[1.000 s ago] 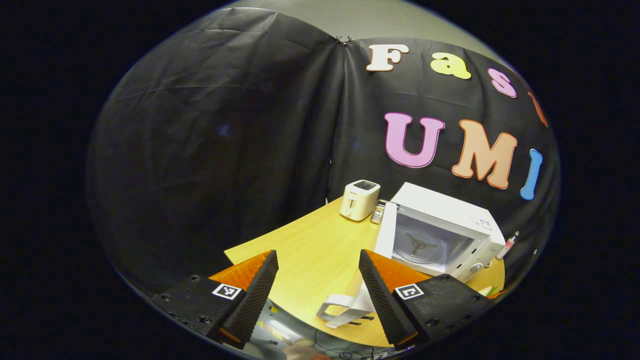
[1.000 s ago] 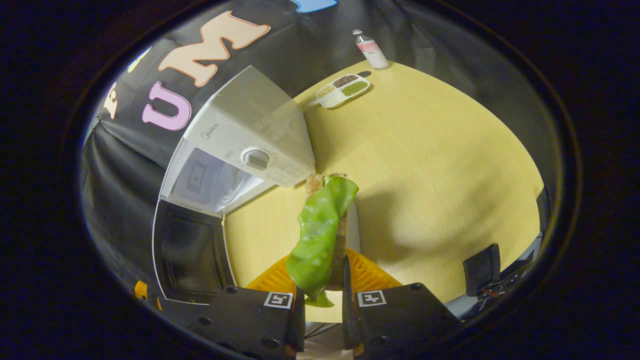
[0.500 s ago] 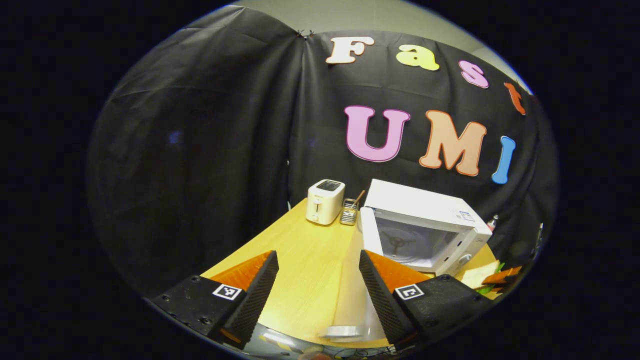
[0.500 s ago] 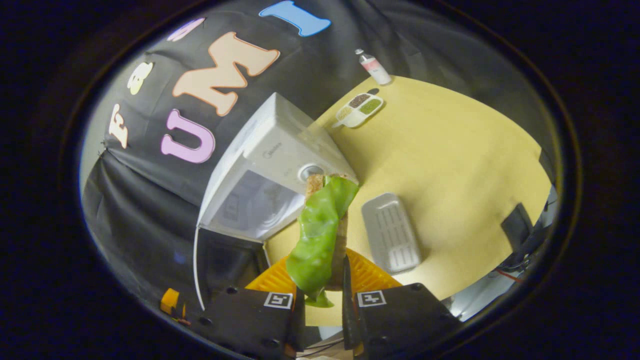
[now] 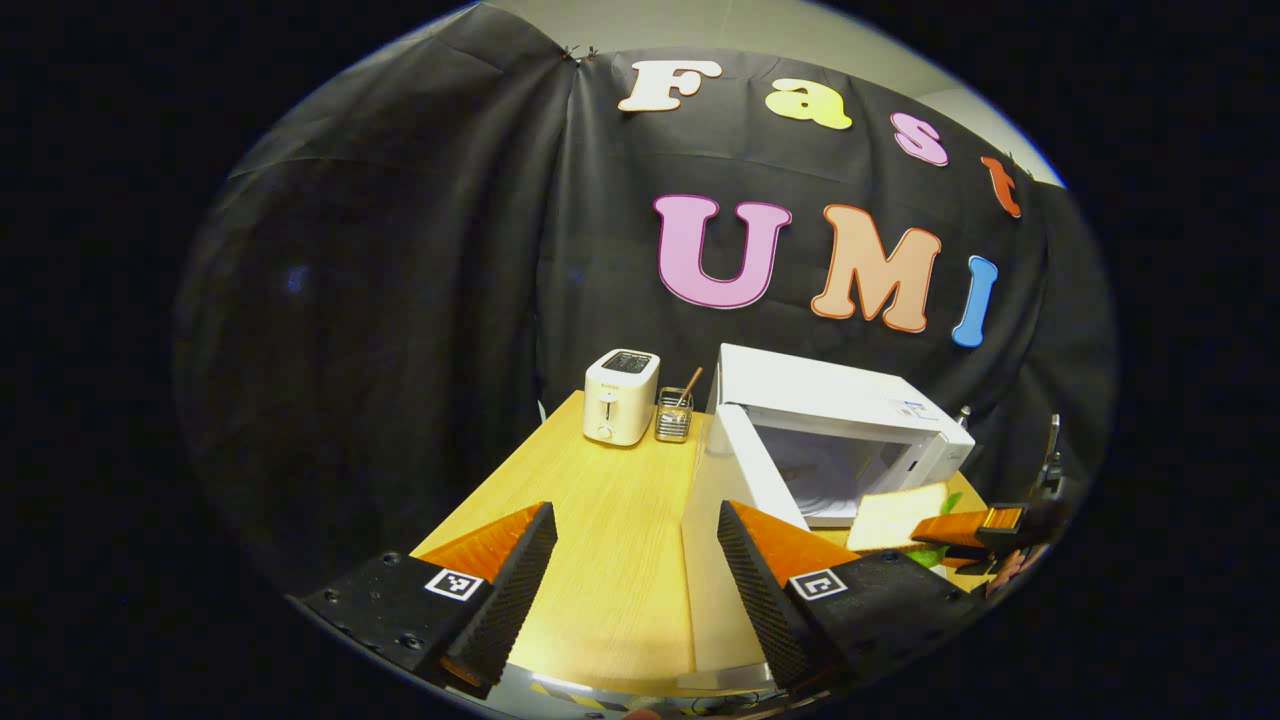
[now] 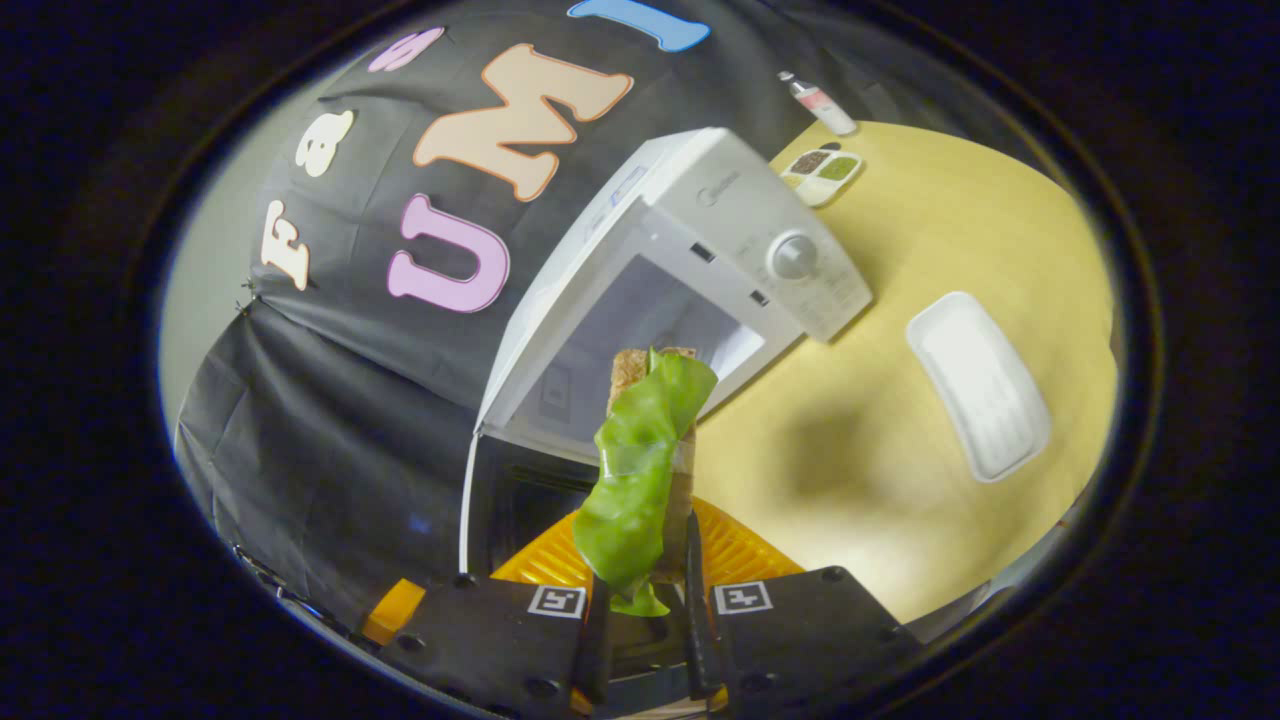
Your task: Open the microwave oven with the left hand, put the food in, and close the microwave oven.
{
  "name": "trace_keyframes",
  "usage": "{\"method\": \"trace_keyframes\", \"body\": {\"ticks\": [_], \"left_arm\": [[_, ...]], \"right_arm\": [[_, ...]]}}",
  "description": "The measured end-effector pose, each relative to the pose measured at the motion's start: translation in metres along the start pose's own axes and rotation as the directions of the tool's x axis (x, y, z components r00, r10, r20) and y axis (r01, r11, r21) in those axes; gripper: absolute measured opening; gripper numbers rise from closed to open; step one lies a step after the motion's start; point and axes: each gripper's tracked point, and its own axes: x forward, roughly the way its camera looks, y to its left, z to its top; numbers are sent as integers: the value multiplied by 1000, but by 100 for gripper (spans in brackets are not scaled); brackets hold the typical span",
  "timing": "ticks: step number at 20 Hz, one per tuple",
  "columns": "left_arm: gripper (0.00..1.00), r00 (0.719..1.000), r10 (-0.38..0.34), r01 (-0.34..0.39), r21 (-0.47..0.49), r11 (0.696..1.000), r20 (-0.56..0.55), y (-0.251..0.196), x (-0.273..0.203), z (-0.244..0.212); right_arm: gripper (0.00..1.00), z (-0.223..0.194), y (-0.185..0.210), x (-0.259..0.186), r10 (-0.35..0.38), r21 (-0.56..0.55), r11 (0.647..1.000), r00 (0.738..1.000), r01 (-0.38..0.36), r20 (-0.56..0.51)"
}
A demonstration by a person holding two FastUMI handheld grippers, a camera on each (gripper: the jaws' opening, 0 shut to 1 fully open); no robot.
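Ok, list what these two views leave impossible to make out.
- Microwave floor: in the right gripper view the sandwich in the right gripper covers it.
- Sandwich filling: lettuce hides it there.
- Microwave dial markings: too small.
- Right gripper jaws, left gripper view: cut off at the edge.
- Holder contents: too small.

dim booth, yet the table [image 6: 930,230] is warmly lit from above, with a soft dark shadow on it. strong fisheye bending at the edges. the right gripper view looks slightly hazy.
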Motion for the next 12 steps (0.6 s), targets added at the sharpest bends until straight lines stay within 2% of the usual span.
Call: {"method": "trace_keyframes", "body": {"ticks": [4, 7, 8, 9, 10, 12], "left_arm": [[95, 999, -17, 18, 2, 1000, -33, 14, 6, -8], [95, 996, -37, 37, 0, 999, -78, 20, 10, -22], [95, 995, -38, 38, -1, 999, -92, 21, 12, -25], [96, 994, -39, 39, -3, 999, -99, 24, 13, -29], [95, 994, -38, 38, -4, 999, -107, 25, 14, -30], [96, 991, -33, 32, -9, 999, -133, 30, 15, -39]], "right_arm": [[32, -12, 31, 45, 45, -18, 999, 999, -45, 23], [32, -15, 29, 85, -5, -37, 999, 999, 6, 35], [24, -13, 30, 98, -8, -32, 999, 999, 9, 42], [24, -9, 31, 109, -10, -29, 1000, 998, 12, 56], [32, -4, 32, 119, -16, -33, 999, 997, 19, 77], [32, 8, 32, 137, -36, -48, 998, 992, 42, 121]]}}
